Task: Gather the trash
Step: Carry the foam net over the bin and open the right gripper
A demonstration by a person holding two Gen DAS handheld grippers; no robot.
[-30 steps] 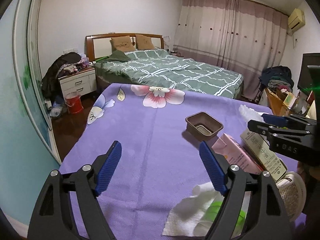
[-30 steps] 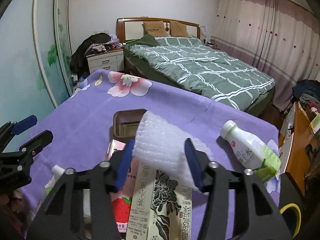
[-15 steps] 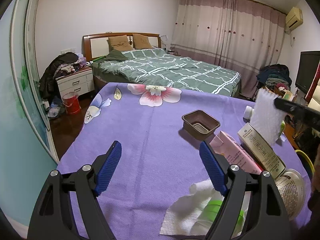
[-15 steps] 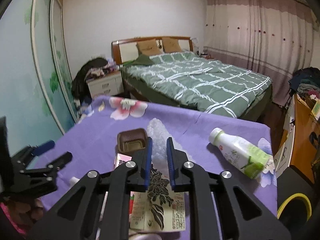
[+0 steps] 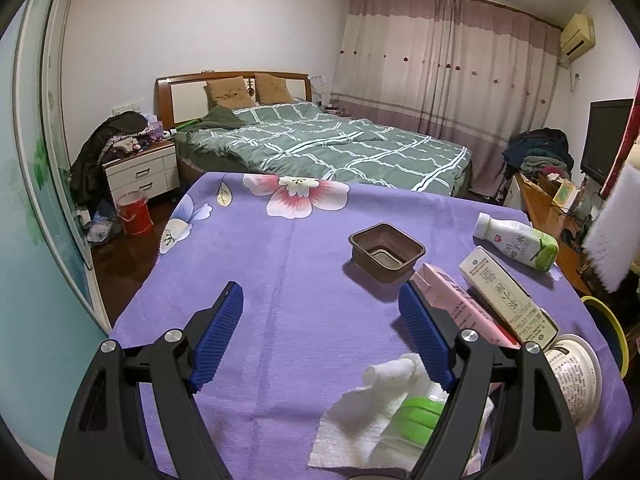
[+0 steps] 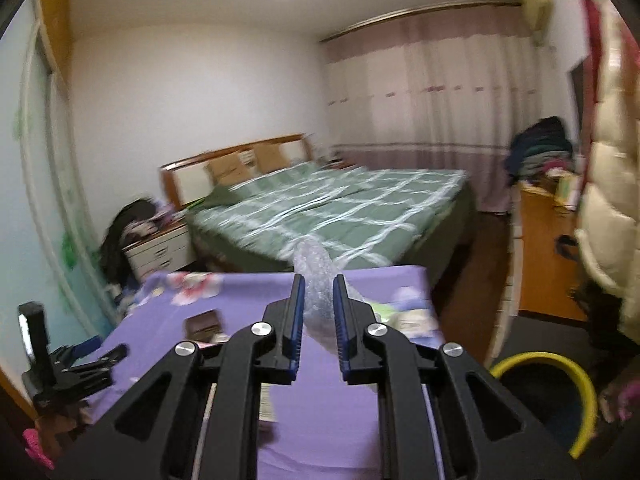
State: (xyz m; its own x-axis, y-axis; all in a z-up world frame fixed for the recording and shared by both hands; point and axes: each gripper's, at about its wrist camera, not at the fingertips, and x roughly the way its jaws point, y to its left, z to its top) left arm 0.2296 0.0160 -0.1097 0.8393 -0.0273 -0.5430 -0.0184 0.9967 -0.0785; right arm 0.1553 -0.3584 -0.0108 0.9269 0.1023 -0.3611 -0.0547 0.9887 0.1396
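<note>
My right gripper [image 6: 317, 295] is shut on a sheet of bubble wrap [image 6: 316, 280], held in the air above the table's right side. The wrap also shows at the right edge of the left wrist view [image 5: 614, 232]. My left gripper [image 5: 320, 320] is open and empty, low over the purple tablecloth [image 5: 280, 280]. On the table lie a brown plastic tray [image 5: 386, 246], a white-green bottle [image 5: 516, 240], a pink carton [image 5: 456, 308], a white box [image 5: 504, 292], a paper cup [image 5: 576, 376], a white tissue [image 5: 372, 412] and a green-capped container [image 5: 416, 420].
A yellow-rimmed bin [image 6: 544, 392] stands on the floor right of the table; it also shows in the left wrist view [image 5: 606, 324]. A bed [image 5: 320, 144], a nightstand [image 5: 140, 172] and a red bucket [image 5: 134, 214] stand beyond the table. A wooden desk [image 6: 544, 248] is at the right.
My right gripper closed on the bubble wrap, lifted it off the table and swung it right toward the bin. My left gripper stayed open and nearly still.
</note>
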